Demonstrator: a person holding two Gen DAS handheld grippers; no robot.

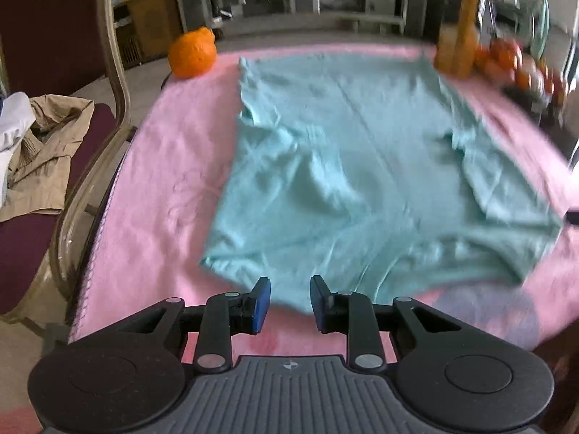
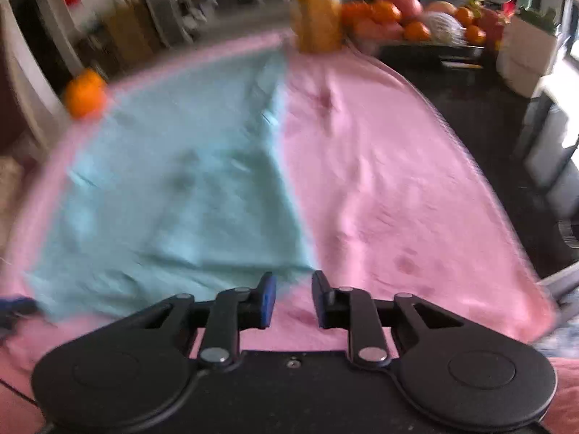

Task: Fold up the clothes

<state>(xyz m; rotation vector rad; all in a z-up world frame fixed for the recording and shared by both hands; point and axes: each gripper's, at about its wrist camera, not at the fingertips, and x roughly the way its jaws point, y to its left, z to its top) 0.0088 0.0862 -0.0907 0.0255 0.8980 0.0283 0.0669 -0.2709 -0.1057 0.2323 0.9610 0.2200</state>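
Note:
A light teal T-shirt (image 1: 347, 166) lies spread flat on a pink cloth (image 1: 170, 166) that covers the table. Its near edge with the neckline faces me. My left gripper (image 1: 290, 302) is open and empty, just above the shirt's near edge. In the right wrist view the same shirt (image 2: 173, 188) fills the left half of the pink cloth (image 2: 398, 181). My right gripper (image 2: 291, 298) is open and empty, near the shirt's near right corner. Both views are motion-blurred.
An orange fruit (image 1: 191, 54) sits at the far left corner of the table. A yellow-brown object (image 1: 459, 36) and a tray of fruit (image 2: 416, 25) stand at the far right. A chair with beige clothes (image 1: 43, 152) stands left of the table.

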